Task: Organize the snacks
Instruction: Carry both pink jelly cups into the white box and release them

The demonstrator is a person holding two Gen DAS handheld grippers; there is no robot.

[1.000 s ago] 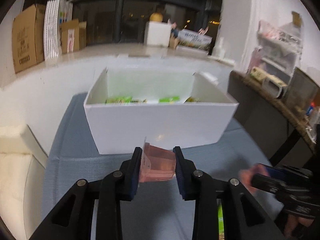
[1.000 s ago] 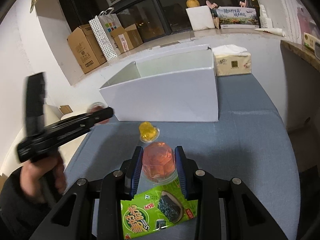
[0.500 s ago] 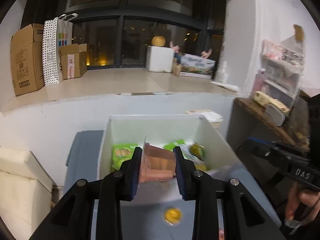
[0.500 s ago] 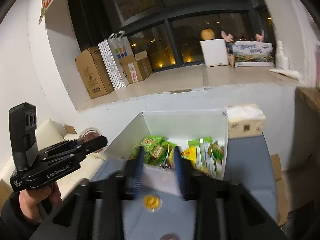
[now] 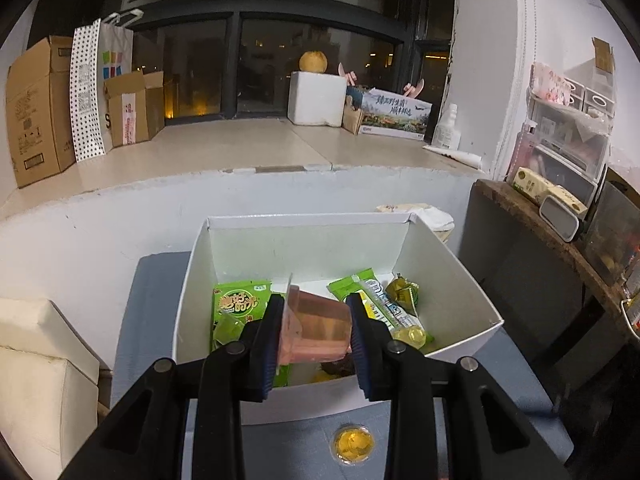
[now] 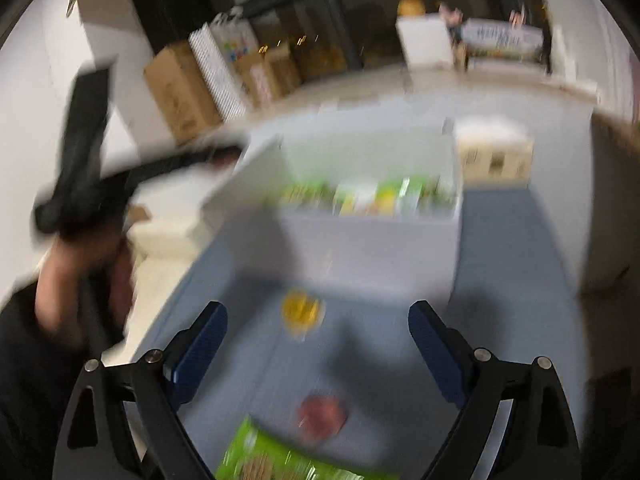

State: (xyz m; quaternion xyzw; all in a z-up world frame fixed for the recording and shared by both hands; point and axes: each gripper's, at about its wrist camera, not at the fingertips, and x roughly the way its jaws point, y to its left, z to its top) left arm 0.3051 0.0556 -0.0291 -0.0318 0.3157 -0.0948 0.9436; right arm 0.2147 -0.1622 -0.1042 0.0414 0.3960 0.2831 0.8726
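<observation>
Left wrist view: a pink jelly cup [image 5: 316,332] is clamped in the left gripper [image 5: 316,338] above the white box [image 5: 452,280] of snacks. Right wrist view, blurred: the right gripper [image 6: 318,340] is seen opening, nothing gripped; a red jelly cup [image 6: 322,416] lies on the blue cloth [image 6: 516,300].

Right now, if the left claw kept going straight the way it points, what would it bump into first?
Probably the green snack packets inside the white box. The left claw, holding a pink jelly cup, points down into it; depth is hard to judge.
</observation>
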